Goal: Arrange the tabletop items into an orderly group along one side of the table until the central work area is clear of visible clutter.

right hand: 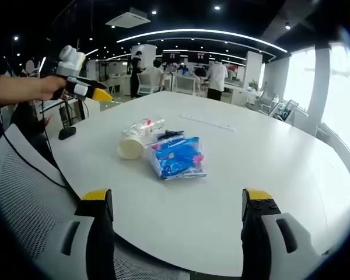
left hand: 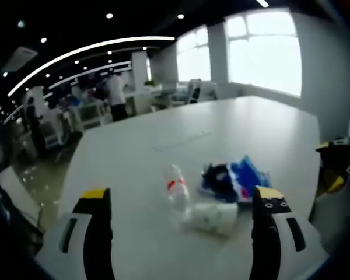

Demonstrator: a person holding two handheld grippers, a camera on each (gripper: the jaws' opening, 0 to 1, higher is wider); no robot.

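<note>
A small cluster lies on the white table (right hand: 268,169): a paper cup (right hand: 130,147) on its side, a clear plastic bottle (right hand: 144,125) with a red label lying behind it, a blue snack packet (right hand: 176,156) and a small black item (right hand: 170,135). My right gripper (right hand: 176,195) is open, nothing between its jaws, short of the packet near the table's edge. My left gripper (left hand: 182,193) is open too, hovering just before the bottle (left hand: 175,186) and cup (left hand: 213,217); the packet (left hand: 239,178) lies beyond. A hand holds the left gripper (right hand: 84,87) over the table's far left corner.
A grey mesh chair (right hand: 23,186) stands at the table's left edge, with a dark rounded object (right hand: 66,132) by that edge. A thin clear strip (right hand: 209,122) lies further back on the table. People and desks fill the office behind. The right gripper (left hand: 335,166) shows at the right.
</note>
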